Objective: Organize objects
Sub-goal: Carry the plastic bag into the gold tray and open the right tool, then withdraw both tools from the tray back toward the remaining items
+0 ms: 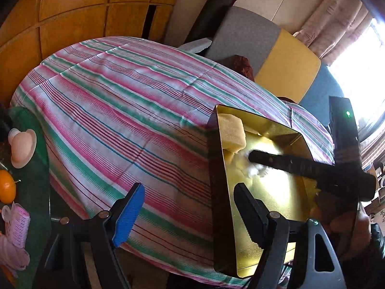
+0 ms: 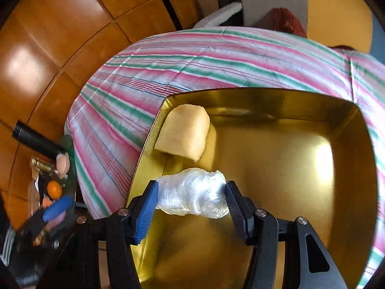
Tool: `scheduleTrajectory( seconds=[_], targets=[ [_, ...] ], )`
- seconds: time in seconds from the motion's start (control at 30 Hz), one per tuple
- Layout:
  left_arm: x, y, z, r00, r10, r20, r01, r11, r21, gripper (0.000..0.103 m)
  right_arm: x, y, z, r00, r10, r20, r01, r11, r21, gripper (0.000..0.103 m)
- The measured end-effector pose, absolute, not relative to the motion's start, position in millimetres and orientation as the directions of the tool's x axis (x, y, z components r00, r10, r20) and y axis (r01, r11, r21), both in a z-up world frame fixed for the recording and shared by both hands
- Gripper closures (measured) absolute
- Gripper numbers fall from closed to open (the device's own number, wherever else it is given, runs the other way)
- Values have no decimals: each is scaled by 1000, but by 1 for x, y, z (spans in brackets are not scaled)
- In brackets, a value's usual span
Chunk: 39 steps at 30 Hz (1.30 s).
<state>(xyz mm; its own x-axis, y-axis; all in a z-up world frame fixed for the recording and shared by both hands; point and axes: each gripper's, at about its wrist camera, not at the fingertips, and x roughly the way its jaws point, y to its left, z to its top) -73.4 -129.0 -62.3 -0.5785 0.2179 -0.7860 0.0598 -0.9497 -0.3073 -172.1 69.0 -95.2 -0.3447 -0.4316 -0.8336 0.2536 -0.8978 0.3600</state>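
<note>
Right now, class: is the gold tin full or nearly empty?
Nearly empty. The gold tin holds only a yellow sponge in one corner; the clear plastic bundle sits between the right gripper fingers above its bare floor.

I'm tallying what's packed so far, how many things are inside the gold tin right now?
2: a yellow sponge in the gold tin's far left corner, and a clear plastic bundle nearer, between the right claw's pads. The tin's near end is hidden.

Daylight is pouring in from the window [image 1: 361, 55] at the right, blowing it out to white. Glare is bouncing off the gold tin [image 2: 322, 154] and wooden floor [image 2: 24, 67] — edges are bending and slightly blurring in both fisheye views.
</note>
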Motion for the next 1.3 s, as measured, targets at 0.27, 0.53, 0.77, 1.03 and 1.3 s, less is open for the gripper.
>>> scheduleTrajectory(
  seconds=[0.27, 0.53, 0.77, 1.03, 1.3],
  targets=[
    [-69, -114, -57, -587, 224, -778, 21, -956, -291, 26, -166, 94, -88, -364, -522, -771, 211, -853, 478, 28],
    [-61, -87, -41, -600, 242, -763, -45, -962, -270, 26, -118, 132, -65, -469, -426, -773, 239, -905, 353, 8],
    [-51, -54, -27, -612, 248, -751, -127, -968, -216, 25, -81, 167, -47, -560, -369, -742, 230, -929, 289, 1],
    [-45, -18, -20, -611, 256, -749, -215, -964, -155, 25, -45, 229, -32, -643, -261, -720, 134, -964, 229, 0],
    [-42, 22, -17, -594, 281, -754, -312, -944, -106, 25, -12, 319, -30, -689, -100, -718, -72, -976, 206, 0]
  ],
)
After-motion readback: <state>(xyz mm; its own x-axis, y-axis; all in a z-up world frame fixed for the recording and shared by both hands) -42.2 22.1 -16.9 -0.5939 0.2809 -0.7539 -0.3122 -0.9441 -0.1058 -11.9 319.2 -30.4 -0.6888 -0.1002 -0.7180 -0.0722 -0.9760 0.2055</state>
